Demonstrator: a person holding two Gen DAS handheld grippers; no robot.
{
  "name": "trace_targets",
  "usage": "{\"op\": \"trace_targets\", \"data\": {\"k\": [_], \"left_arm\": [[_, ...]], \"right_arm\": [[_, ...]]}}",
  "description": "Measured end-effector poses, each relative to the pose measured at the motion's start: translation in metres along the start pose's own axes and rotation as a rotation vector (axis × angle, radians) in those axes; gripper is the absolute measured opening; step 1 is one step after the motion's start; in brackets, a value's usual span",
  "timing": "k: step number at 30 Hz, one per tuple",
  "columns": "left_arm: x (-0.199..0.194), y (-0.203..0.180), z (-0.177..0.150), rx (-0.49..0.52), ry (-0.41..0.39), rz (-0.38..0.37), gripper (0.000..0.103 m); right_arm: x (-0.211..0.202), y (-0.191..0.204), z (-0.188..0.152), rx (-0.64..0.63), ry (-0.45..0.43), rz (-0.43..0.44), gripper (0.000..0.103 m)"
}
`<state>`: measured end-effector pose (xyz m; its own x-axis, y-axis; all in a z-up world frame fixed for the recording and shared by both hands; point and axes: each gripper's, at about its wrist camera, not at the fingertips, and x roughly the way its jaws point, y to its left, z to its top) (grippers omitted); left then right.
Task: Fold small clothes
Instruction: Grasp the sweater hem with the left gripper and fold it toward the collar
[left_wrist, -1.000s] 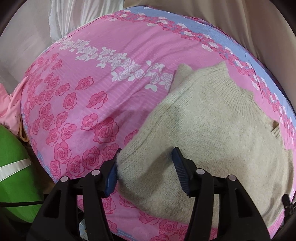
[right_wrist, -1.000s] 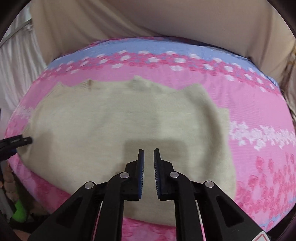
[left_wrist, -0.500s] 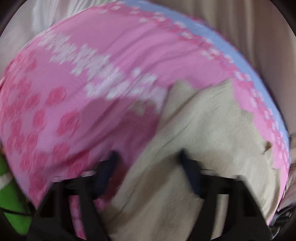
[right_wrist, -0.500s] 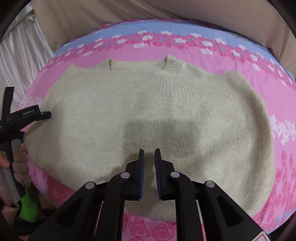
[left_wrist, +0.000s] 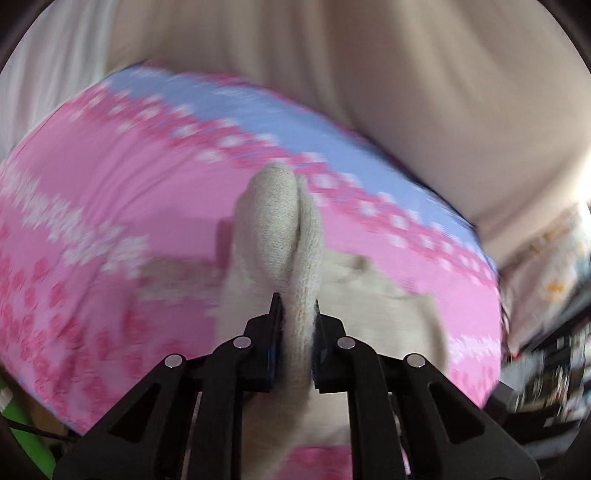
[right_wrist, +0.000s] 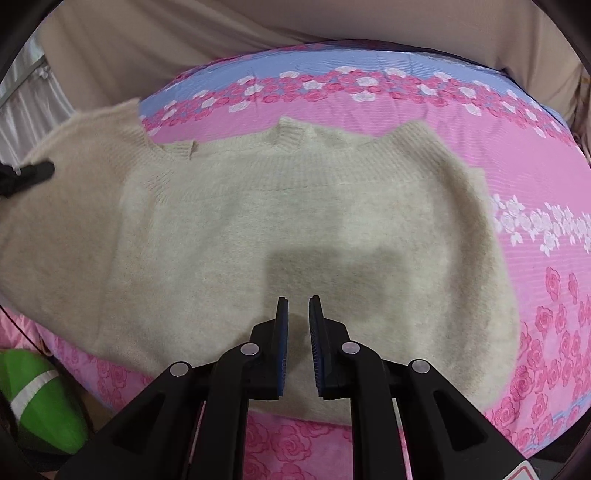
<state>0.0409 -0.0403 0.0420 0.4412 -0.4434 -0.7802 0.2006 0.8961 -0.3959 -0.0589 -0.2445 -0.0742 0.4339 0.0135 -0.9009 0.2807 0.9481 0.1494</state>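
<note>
While the right gripper (right_wrist: 298, 306) hovered over the cream sweater (right_wrist: 280, 236) with its jaws nearly together and nothing between them, the left gripper (left_wrist: 296, 310) was clamped on a bunched fold of that knit, lifting its edge. The sweater lay spread on the pink floral sheet (right_wrist: 517, 155), beige fabric (right_wrist: 147, 44) beyond.

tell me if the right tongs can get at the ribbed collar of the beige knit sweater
Probably yes: the right tongs hover empty over the beige knit sweater, and nothing lies between them and its ribbed collar on the pink floral sheet.
</note>
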Motion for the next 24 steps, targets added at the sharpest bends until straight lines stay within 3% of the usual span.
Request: {"op": "trace_targets", "data": {"k": [5,11,13,15,17,20,24], "left_arm": [[0.032,-0.082,-0.011,0.14,0.057,-0.041,0.012],[0.107,-0.138,-0.058,0.293,0.16,0.038,0.025],[0.111,-0.136,-0.072,0.289,0.195,0.074,0.026],[0.097,-0.13,-0.075,0.253,0.192,0.048,0.042],[0.07,-0.114,-0.07,0.224,0.145,0.041,0.049],[0.033,-0.089,-0.06,0.211,0.06,0.074,0.062],[0.008,-0.049,-0.058,0.198,0.017,0.165,0.063]], "right_arm": [[-0.018,-0.037,-0.013,0.083,-0.036,-0.01,0.019],[-0.034,-0.087,-0.038,0.179,-0.037,-0.045,0.025],[-0.039,-0.097,-0.044,0.2,-0.035,-0.048,0.025],[-0.05,-0.104,-0.048,0.225,-0.055,-0.03,0.03],[-0.061,-0.104,-0.047,0.249,-0.078,0.02,0.046],[-0.072,-0.093,-0.035,0.274,-0.101,0.135,0.06],[-0.063,-0.065,-0.01,0.295,-0.088,0.272,0.076]]}}
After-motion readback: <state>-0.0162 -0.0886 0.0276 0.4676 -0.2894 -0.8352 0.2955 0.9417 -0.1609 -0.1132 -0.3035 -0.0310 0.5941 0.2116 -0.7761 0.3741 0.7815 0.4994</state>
